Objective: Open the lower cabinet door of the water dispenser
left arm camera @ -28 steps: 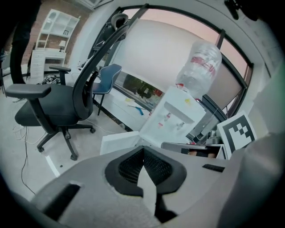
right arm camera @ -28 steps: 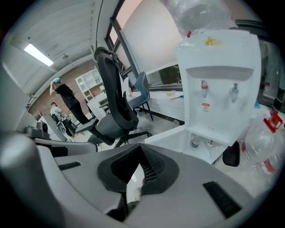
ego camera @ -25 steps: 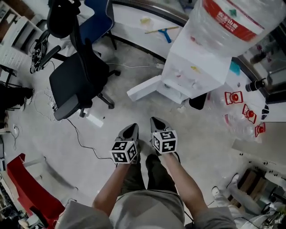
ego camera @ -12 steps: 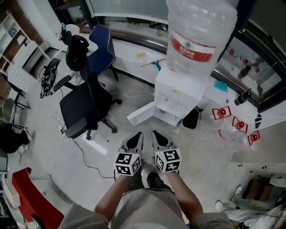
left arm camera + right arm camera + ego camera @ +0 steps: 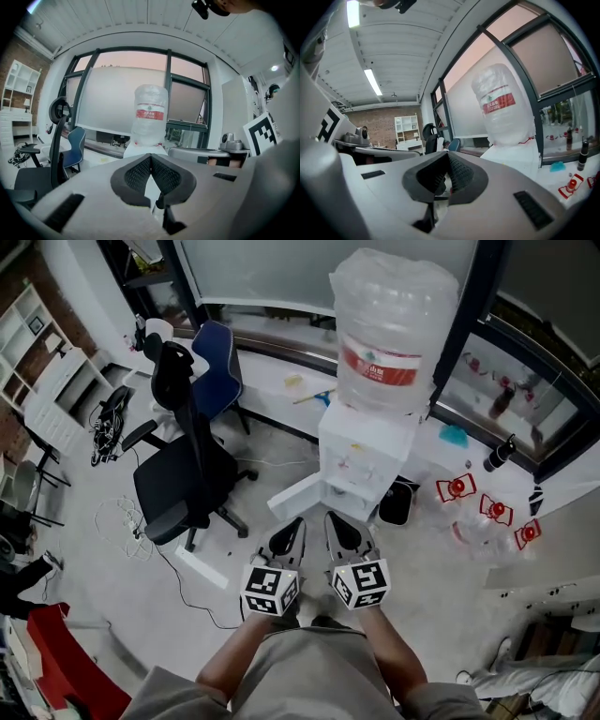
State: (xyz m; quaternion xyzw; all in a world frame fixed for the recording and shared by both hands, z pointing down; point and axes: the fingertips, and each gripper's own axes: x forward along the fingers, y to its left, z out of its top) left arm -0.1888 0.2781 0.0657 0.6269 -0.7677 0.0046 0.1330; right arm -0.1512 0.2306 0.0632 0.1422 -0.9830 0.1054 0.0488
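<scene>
The white water dispenser [image 5: 367, 457] stands on the floor ahead of me with a large clear bottle [image 5: 392, 332] on top. Its lower cabinet door [image 5: 298, 499] hangs open, swung out to the left. In the head view my left gripper [image 5: 293, 524] and right gripper [image 5: 335, 518] are held side by side short of the dispenser, touching nothing. Both point roughly level at it. The left gripper [image 5: 151, 157] has its pads together with nothing between them, and the bottle [image 5: 150, 114] shows beyond. The right gripper [image 5: 448, 155] is shut and empty too, with the bottle [image 5: 502, 105] to its upper right.
A black office chair [image 5: 183, 474] stands left of the dispenser, a blue chair [image 5: 217, 371] behind it. A dark bin [image 5: 396, 502] sits at the dispenser's right foot. Red-labelled clear bottles [image 5: 487, 510] lie to the right. A cable [image 5: 178, 557] trails across the floor.
Both grippers have risen together, still shut and side by side. The head view has lifted, so the dispenser with its open door now sits smaller and farther off.
</scene>
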